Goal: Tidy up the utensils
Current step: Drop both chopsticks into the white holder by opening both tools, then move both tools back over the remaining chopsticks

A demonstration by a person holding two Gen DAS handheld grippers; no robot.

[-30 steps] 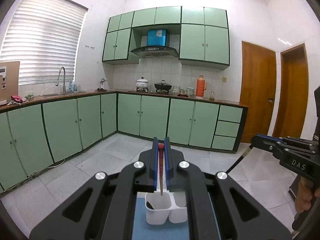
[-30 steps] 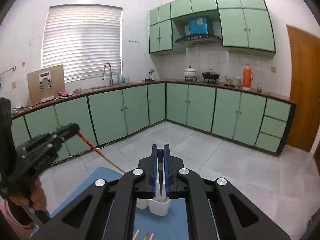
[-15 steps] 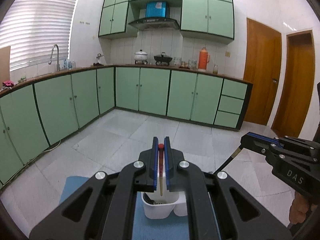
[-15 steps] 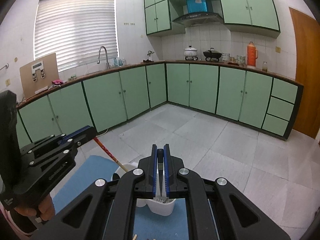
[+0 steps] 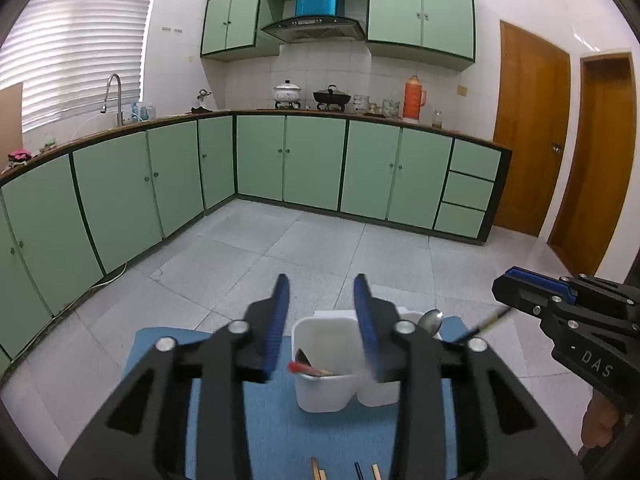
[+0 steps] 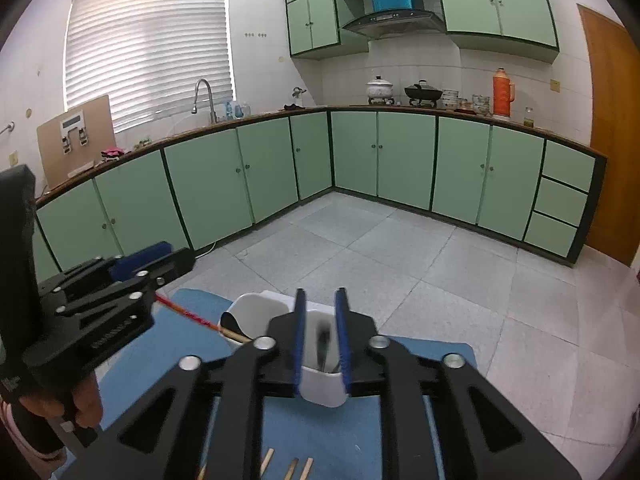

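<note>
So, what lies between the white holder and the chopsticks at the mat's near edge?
Only bare blue mat, seen in the left wrist view.

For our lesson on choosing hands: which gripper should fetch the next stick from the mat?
Probably left. The sticks lie almost centred below the left gripper in its view, but left of centre below the right gripper. Both are open and empty.

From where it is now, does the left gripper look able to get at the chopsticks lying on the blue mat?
Probably yes. The left gripper is open and empty above the white holder, and the loose chopsticks lie uncovered on the blue mat nearer the person; it would need to pull back and dip.
</note>
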